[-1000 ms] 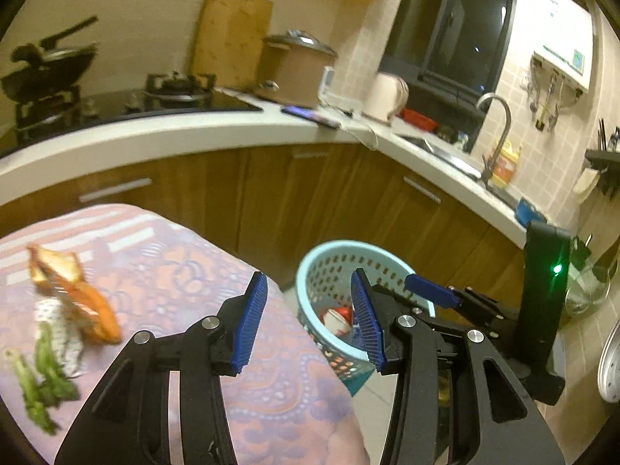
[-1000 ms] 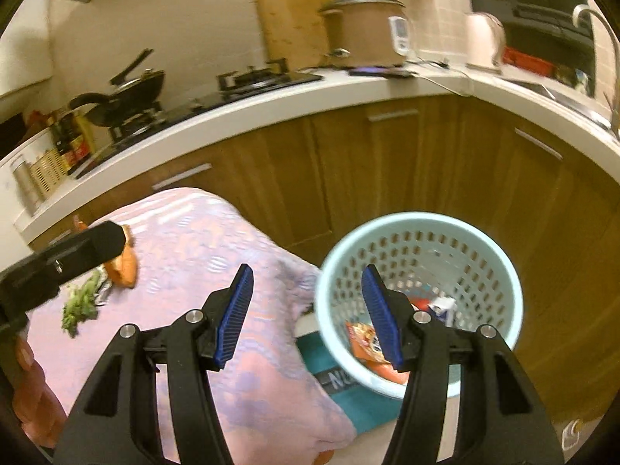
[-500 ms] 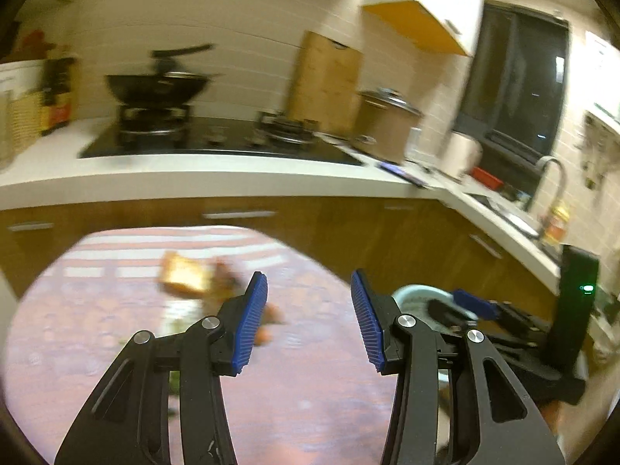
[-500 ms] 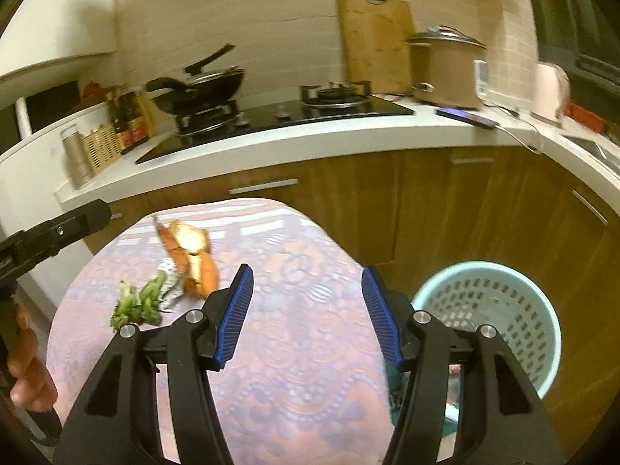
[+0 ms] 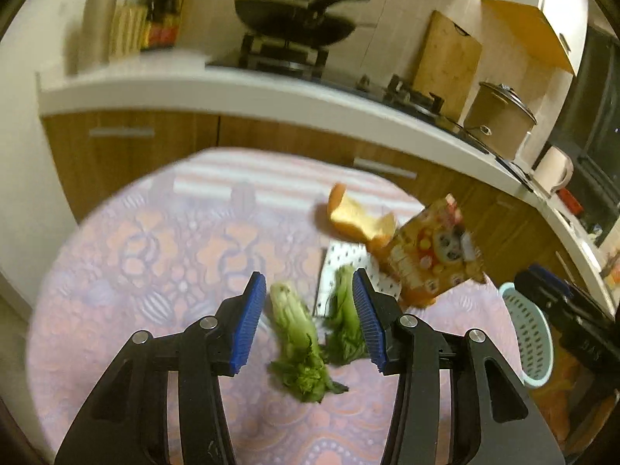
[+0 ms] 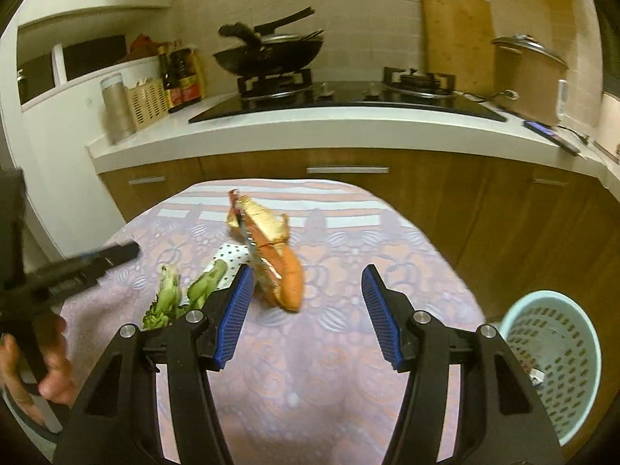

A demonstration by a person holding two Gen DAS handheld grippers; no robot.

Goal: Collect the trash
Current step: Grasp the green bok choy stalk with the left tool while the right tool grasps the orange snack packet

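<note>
On the cloth-covered surface the trash lies in a loose cluster. Furthest left are two green vegetable stalks, limp and leafy at the near ends, firmer and paler at the far ends. They look light and soft, so a pinch across the firm stem end should hold better than one on the frilly leaves, which may tear or slip. The left claw hovers right over them, its jaws opening, with the stalks framed between the pads but not pressed. Next comes a dotted white scrap, flat on the cloth and probably thin paper, though blur makes that uncertain; it would need an edge lifted. Beyond it sit an orange snack wrapper and a curled peel, crinkly, light, easy to crush. The right claw stands wide and empty, near the wrapper. The pale basket waits at far right, beside the surface.
</note>
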